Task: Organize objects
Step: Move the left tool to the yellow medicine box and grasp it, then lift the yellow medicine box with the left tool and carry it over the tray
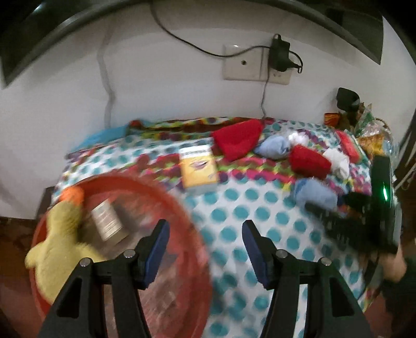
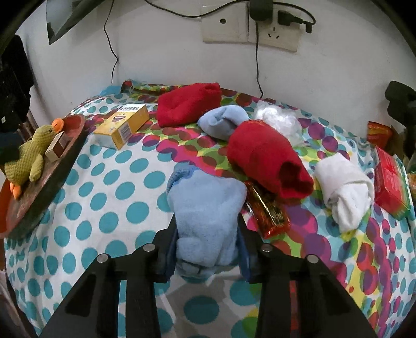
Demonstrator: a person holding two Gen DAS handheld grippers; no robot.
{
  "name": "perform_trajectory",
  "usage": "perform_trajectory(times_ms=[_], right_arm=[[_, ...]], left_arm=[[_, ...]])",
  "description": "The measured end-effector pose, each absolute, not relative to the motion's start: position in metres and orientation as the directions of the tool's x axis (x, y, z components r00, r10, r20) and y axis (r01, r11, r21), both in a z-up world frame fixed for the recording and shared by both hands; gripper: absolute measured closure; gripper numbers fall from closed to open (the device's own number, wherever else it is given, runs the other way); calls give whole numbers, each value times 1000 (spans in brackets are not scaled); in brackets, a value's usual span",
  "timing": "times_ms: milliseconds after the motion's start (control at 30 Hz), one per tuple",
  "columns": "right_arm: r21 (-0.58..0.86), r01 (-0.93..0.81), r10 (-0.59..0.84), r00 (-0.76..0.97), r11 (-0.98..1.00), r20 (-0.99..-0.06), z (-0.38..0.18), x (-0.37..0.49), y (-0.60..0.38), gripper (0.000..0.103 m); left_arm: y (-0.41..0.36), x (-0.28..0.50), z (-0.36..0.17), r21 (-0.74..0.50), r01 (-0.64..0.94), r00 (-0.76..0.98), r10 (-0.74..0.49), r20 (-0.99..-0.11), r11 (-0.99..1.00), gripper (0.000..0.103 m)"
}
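Right hand-held gripper (image 2: pixel 206 241) clamps the blue sock (image 2: pixel 205 215), soft, light and compressible, gripped mid-roll just beside the red sock (image 2: pixel 267 166); left hand-held gripper (image 1: pixel 205 247) is wide, empty.

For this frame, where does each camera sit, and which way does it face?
Left wrist: rides the left claw, tilted down over the red basin with the duck toy; its own open fingers show, nothing between them.
Right wrist: rides the right claw, tilted down at the dotted cloth; its own fingers press the light blue sock.
Shared: yellow box, red socks, wall socket; the left view also catches the right claw.
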State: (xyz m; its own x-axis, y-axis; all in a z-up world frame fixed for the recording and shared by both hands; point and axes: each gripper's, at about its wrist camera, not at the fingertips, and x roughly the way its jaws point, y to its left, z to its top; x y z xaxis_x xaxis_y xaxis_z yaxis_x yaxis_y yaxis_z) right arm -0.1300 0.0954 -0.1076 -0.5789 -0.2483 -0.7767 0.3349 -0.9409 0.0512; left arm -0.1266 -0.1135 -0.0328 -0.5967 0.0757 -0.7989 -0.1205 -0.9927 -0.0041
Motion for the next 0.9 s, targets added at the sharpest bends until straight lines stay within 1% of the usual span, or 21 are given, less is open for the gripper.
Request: perform_trajectory(times_ms=[133,233,300,433,533,667,700,833,900], right_arm=[[59,330,-250,-573,-942,-781,-109,-130,96,66],[66,332,-257,-570,-941,-780,-110,-130,97,66],[66,333,-256,-570,-941,-780,-110,-130,97,65],[76,334,-265,-568,-940,-779,-111,-129,97,64],[87,335,-274,-566,-938,-778,-111,-129,97,63],[88,339,-277,-564,-937,-778,-111,-129,96,62],[90,339,-279,-563,-936,-778,-111,-128,96,61],[119,339,-301,-558,-933,-773,-111,-129,100,61],[129,339,-309,-556,-932,-771,-111,-129,101,61]], left_arm=[[-102,-184,-47,-61,-103,-530,106,-841,-993,43],[-96,-221,-65,-65,-91,-461,100,-882,-994,43],[-97,-235,-72,-57,-71,-449,83,-890,-996,43],[-101,-265,-90,-93,-34,-388,98,-916,-995,43],[-103,-277,-91,-40,-9,-406,40,-913,-999,43],[-109,-284,-91,-38,14,-417,28,-908,-999,43],[-108,-285,-92,-27,19,-416,17,-909,-999,41],[-105,-289,-98,73,15,-405,-73,-912,-997,38],[-107,-290,-102,81,27,-400,-85,-913,-996,38]])
